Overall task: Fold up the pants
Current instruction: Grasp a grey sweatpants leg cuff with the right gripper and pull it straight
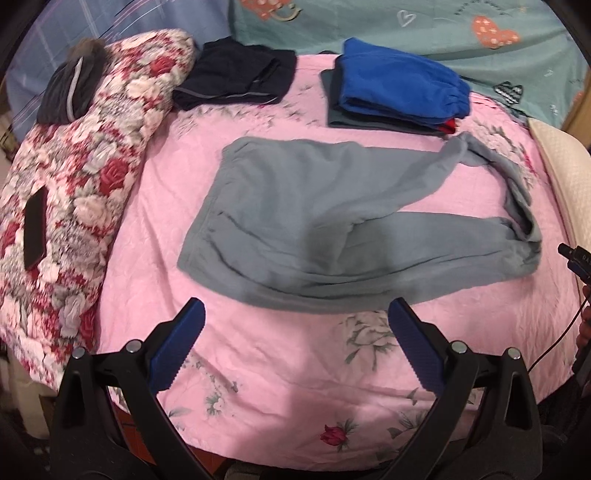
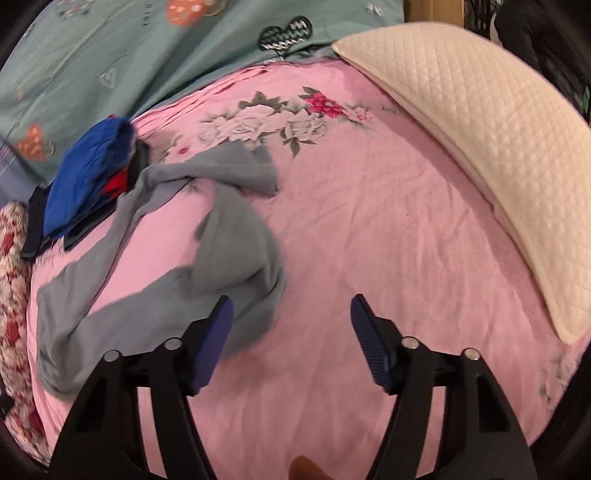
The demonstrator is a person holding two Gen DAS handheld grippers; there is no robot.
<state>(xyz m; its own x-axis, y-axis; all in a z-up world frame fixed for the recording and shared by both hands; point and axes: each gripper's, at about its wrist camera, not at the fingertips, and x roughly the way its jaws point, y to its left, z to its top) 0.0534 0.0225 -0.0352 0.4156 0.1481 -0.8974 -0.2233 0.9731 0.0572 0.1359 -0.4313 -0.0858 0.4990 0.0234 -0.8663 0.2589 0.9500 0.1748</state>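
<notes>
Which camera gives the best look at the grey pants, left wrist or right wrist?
The left wrist view. There the grey pants lie spread across the pink bedsheet, waistband to leg ends all visible. In the right wrist view the grey pants appear blurred and partly hidden behind a finger of the right hand-held gripper.

The left wrist camera is sitting behind its hand-held gripper (image 1: pixel 295 325), looking down and forward across the pink bed (image 1: pixel 280 398) from the near edge, towards the teal sheet (image 1: pixel 443 33) at the back. The right wrist camera is doing the same behind the right hand-held gripper (image 2: pixel 291 317), but closer in and facing the cream pillow (image 2: pixel 480 147) side. Both are catching the grey pants (image 1: pixel 314 214) and the blue folded stack (image 1: pixel 395 81).
</notes>
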